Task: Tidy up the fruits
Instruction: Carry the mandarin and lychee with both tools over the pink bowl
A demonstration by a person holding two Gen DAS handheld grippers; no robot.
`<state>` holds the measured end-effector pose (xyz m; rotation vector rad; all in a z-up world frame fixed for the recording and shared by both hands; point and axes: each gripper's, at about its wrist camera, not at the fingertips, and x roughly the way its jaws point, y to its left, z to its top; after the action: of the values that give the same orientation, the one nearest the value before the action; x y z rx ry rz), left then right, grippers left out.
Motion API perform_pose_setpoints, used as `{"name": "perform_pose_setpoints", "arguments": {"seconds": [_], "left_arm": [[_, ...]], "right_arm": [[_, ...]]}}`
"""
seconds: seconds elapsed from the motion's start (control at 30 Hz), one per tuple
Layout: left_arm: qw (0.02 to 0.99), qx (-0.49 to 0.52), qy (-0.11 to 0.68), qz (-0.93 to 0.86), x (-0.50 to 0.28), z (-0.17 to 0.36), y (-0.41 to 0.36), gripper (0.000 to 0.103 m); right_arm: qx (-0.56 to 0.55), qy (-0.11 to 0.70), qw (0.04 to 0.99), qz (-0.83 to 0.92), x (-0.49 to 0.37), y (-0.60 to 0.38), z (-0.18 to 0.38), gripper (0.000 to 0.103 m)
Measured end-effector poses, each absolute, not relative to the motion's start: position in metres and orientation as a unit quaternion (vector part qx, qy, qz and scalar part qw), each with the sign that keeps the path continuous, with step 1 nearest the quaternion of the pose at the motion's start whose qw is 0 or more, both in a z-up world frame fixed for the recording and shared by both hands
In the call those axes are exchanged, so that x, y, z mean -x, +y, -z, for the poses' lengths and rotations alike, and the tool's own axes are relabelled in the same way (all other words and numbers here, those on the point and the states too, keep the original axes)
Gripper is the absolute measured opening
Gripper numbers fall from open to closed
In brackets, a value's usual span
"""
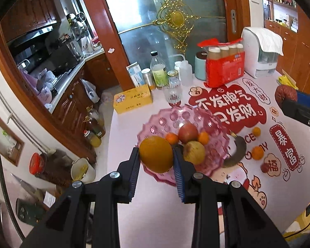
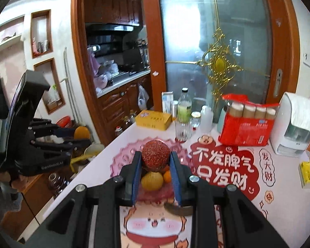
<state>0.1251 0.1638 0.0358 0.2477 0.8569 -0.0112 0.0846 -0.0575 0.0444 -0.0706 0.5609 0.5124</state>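
My left gripper (image 1: 156, 155) is shut on a large orange (image 1: 156, 154) and holds it above the near rim of the pink glass bowl (image 1: 155, 124). The bowl holds a red apple (image 1: 188, 133), a yellow-green fruit (image 1: 194, 152) and two small tangerines (image 1: 203, 138). My right gripper (image 2: 155, 161) is shut on a dark red bumpy fruit (image 2: 156, 155) above the bowl (image 2: 122, 161); it also shows at the left wrist view's right edge (image 1: 285, 94). A brown banana (image 1: 235, 153), two tangerines (image 1: 257, 152) and a small red fruit (image 1: 265, 167) lie on the table.
At the table's back stand a yellow box (image 1: 132, 101), a drinking glass (image 1: 172, 95), bottles (image 1: 159, 72), a red pack of bottles (image 1: 225, 66) and a white appliance (image 1: 260, 51). The table's left edge drops to a cluttered floor. The left gripper shows at left in the right wrist view (image 2: 72, 138).
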Motion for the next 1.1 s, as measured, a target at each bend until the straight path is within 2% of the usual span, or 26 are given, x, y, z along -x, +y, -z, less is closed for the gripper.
{"name": "perform_pose_setpoints", "arguments": {"seconds": [0.2, 0.73, 1.1], "left_arm": [[0.896, -0.098, 0.432, 0.037, -0.165, -0.007, 0.187, 0.03], [0.838, -0.033, 0.537, 0.094, -0.269, 0.145, 0.192, 0.03], [0.825, -0.02, 0.554, 0.109, -0.297, 0.183, 0.189, 0.033]], "right_arm": [[0.031, 0.291, 0.933, -0.21, -0.114, -0.024, -0.03, 0.027], [0.02, 0.454, 0.879, -0.142, -0.206, 0.009, 0.104, 0.027], [0.016, 0.506, 0.853, -0.127, -0.231, 0.019, 0.156, 0.027]]}}
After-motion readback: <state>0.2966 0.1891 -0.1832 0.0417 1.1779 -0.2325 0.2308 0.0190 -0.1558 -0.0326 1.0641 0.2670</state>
